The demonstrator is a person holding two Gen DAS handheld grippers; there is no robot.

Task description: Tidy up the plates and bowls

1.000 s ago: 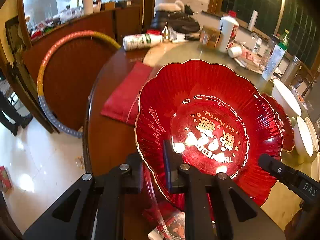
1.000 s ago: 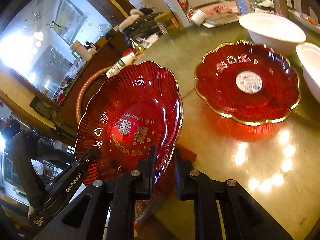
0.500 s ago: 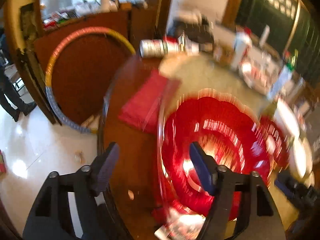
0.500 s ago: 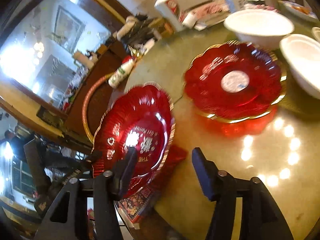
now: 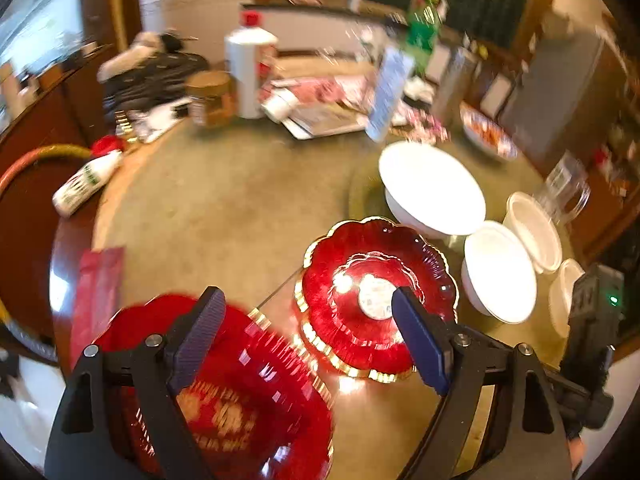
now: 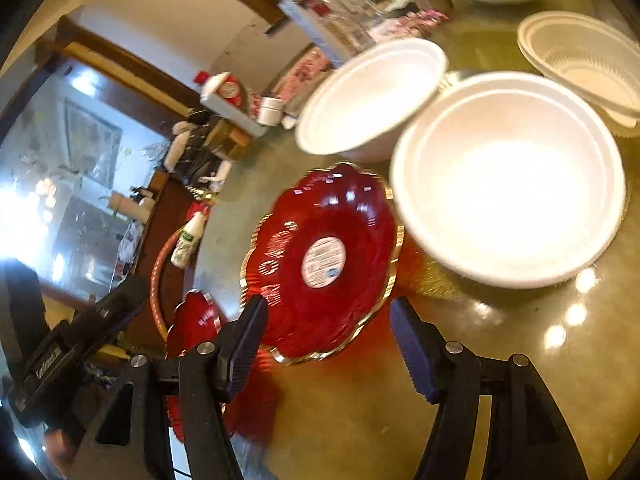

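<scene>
So far the lettered plate (image 5: 224, 392) lies released near the labelled plate (image 5: 374, 296), unstacked, bowls (image 6: 508, 180) loose; left gripper (image 5: 308, 340) and right gripper (image 6: 328, 344) have just been opening and stand wide, empty.

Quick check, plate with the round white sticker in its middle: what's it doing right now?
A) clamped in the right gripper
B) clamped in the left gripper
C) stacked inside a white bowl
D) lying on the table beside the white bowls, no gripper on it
D: the stickered red plate lies on the table next to the white bowls, and both the left gripper and right gripper stand open with nothing between their pads.
</scene>
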